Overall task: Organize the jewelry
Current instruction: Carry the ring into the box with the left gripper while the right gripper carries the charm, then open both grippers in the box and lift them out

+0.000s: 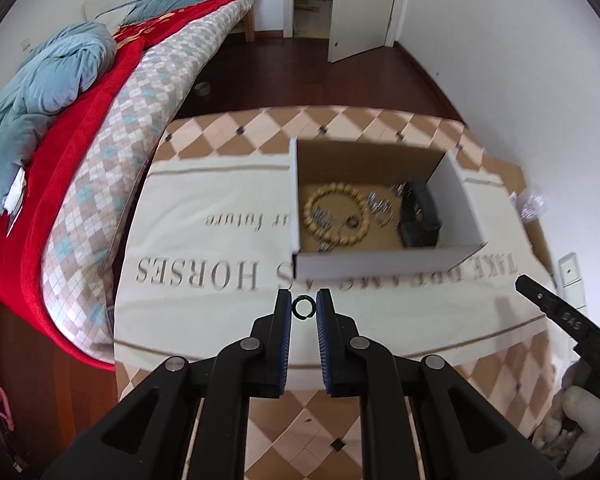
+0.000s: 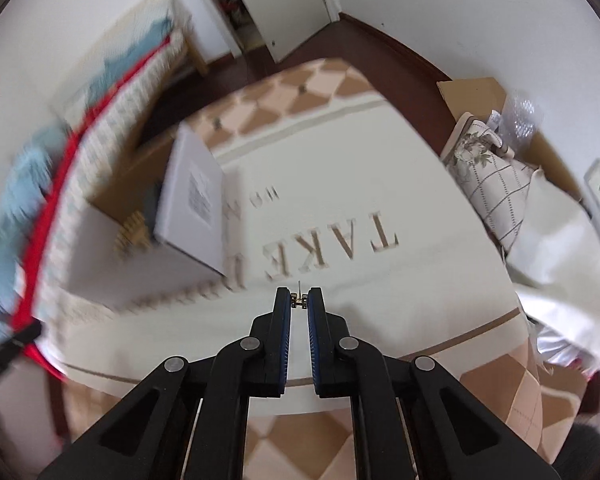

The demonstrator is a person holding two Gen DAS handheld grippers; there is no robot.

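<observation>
My left gripper (image 1: 304, 307) is shut on a small black ring (image 1: 303, 306), held above the cloth just in front of the open white cardboard box (image 1: 384, 260). Inside the box lie a wooden bead bracelet (image 1: 334, 216), some silvery pieces (image 1: 380, 205) and a black band (image 1: 418, 216). My right gripper (image 2: 299, 301) is shut on a small gold earring (image 2: 299, 300) whose thin post sticks up; it hovers over the cream cloth near the word TAKE, to the right of the box (image 2: 192, 200). The right gripper's finger (image 1: 548, 304) shows at the right edge of the left wrist view.
The table wears a cream cloth (image 1: 220, 320) with printed letters and a diamond-patterned border. A bed (image 1: 112, 152) with red and blue bedding runs along the left. A checked bag (image 2: 496, 184) and a cardboard box (image 2: 476, 92) sit right of the table. A gloved hand (image 1: 580, 420) is low right.
</observation>
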